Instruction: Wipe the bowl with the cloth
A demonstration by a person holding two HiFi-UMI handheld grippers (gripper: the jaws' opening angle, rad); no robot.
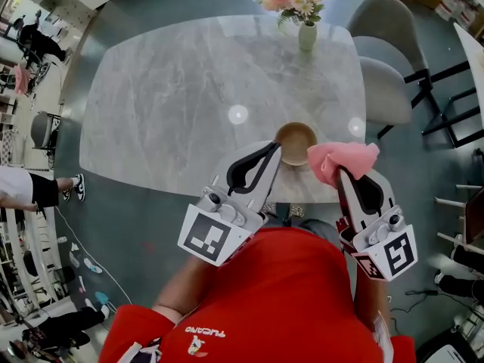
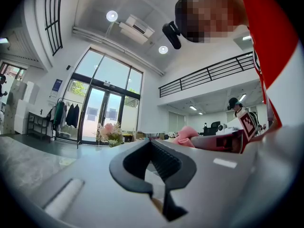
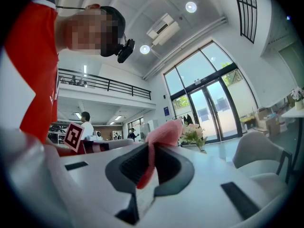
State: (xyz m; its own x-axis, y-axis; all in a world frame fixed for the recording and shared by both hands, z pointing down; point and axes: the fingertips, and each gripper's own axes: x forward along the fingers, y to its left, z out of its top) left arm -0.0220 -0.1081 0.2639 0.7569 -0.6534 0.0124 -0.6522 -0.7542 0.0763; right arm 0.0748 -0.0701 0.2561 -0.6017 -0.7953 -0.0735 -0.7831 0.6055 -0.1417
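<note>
A grey marbled desk (image 1: 174, 89) with rounded corners fills the middle of the head view. Two pale upholstered chairs (image 1: 386, 44) stand at its right end. The person in a red shirt (image 1: 287, 293) stands at the near edge with both grippers held out level over it.

The left gripper (image 1: 274, 148) is white with dark jaws and a cube of square markers at its rear. Its jaws are closed together in its own view. In the head view their tip lies right at the left rim of the bowl, but it is not clear whether it pinches that rim.

The right gripper (image 1: 342, 174) sits just right of the bowl. Its jaws are clamped on a pink cloth (image 1: 344, 157). In the right gripper view the cloth runs down between the ribbed pads and bunches up above the tips. In the head view the bunched part spreads out ahead of the jaws, and its left edge meets the bowl's right rim.

A pale green vase of pink and cream flowers (image 1: 306, 36) stands at the far edge of the desk, well apart from the grippers.

The round wooden bowl (image 1: 296, 142) stands upright on the desk close to the near edge, between the two grippers. Its inside looks bare.
</note>
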